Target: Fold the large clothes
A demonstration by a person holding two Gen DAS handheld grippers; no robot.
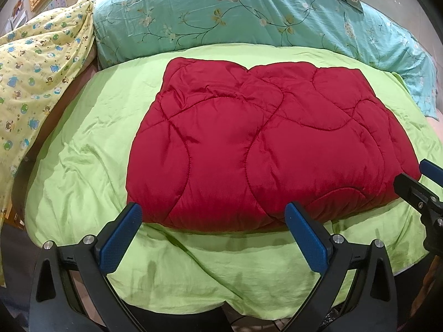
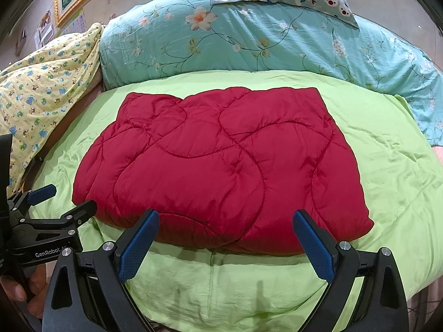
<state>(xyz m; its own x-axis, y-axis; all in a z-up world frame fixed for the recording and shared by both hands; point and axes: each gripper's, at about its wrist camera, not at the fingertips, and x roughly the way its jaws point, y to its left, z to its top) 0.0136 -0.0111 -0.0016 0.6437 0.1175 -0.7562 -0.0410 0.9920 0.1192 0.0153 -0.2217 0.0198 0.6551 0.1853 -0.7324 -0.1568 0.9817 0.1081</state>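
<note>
Left view: sits on the left gripper (image 1: 213,215) and looks forward and down along its two fingers, close to the near edge of the red quilt (image 1: 263,144).
Right view: sits on the right gripper (image 2: 225,224) and looks the same way, just as close, from a spot more to the right.
Both see: the red quilt (image 2: 221,166), the green sheet (image 1: 91,149), the flowered blue bedding (image 2: 277,44) behind.
Each sees the other: the right gripper (image 1: 415,177) at the left view's right edge; the left gripper (image 2: 66,199) at the right view's left edge.

Folded quilt (image 1: 249,144) lies on the sheet (image 1: 91,144); pillows (image 1: 249,19) behind it; both tongs before it.
</note>
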